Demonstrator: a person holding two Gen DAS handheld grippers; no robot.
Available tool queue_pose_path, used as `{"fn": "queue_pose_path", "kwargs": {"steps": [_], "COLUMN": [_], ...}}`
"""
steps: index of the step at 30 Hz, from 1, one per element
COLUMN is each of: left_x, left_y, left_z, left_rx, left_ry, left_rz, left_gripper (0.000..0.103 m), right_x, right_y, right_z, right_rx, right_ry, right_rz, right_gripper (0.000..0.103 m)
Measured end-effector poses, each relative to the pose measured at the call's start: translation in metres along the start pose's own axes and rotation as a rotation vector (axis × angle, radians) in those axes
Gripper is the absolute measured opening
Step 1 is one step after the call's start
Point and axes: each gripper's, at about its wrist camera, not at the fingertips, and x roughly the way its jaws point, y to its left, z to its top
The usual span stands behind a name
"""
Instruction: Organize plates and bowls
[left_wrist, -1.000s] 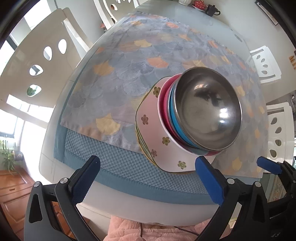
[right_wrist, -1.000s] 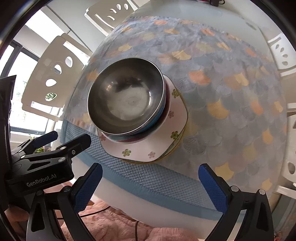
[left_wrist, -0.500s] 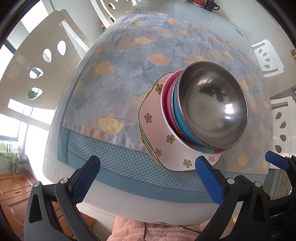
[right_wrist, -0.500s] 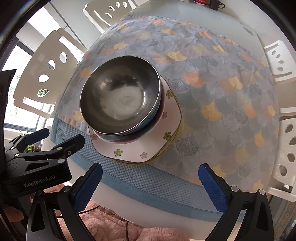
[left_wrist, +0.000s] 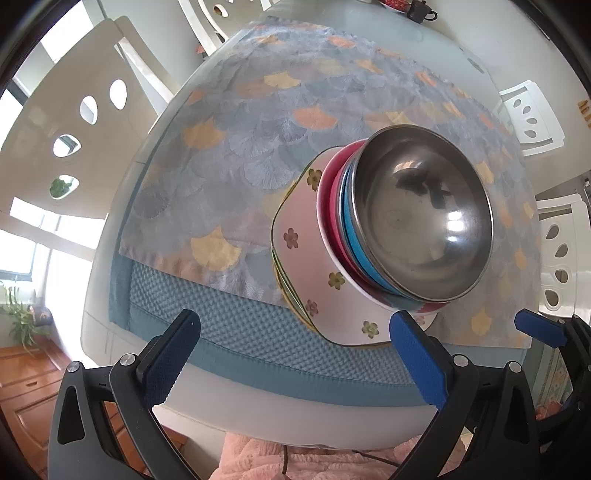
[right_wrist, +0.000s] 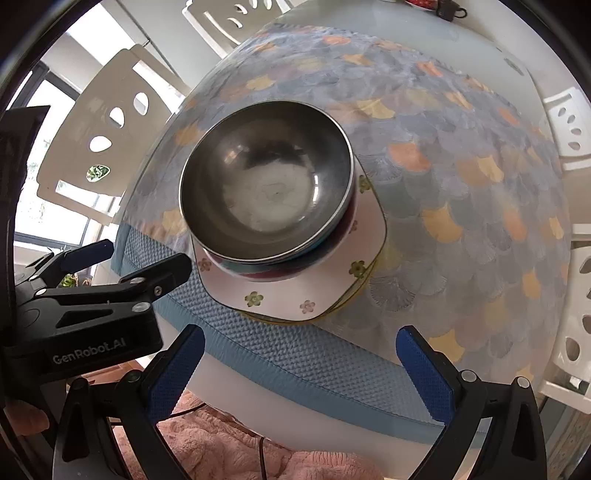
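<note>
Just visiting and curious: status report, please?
Left gripper and right gripper open, empty. Steel bowl tops nested bowls on floral plate, near table edge. Nothing in the way.

A steel bowl (left_wrist: 424, 214) sits nested on a blue bowl (left_wrist: 356, 236) and a pink bowl (left_wrist: 332, 206), stacked on a flowered plate (left_wrist: 314, 254) on the patterned cloth (left_wrist: 258, 122) covering the counter (left_wrist: 258, 402). The left gripper (left_wrist: 293, 363) hovers near the counter's edge, jaws wide apart, holding nothing.
</note>
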Motion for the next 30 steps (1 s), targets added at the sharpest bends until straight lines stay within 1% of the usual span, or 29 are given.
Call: {"fn": "queue_pose_path", "kwargs": {"steps": [13,30], "left_x": [0.0021,0.0048], "left_y": [-0.0013,0.0045], "left_z": [0.0037,0.0016], "left_rx": [-0.001,-0.021], "left_ry": [0.006,0.02], "left_rz": [-0.005,-0.019], "left_gripper": [0.102,0.102], "right_x": [-0.0004,0.001], "right_y": [-0.0075,-0.0085], "right_z": [-0.0001,-0.003], "right_rx": [0.039,0.044], "right_ry": [0.002,0.014], "right_rz": [0.015,0.021], "right_gripper": [0.103,0.103]}}
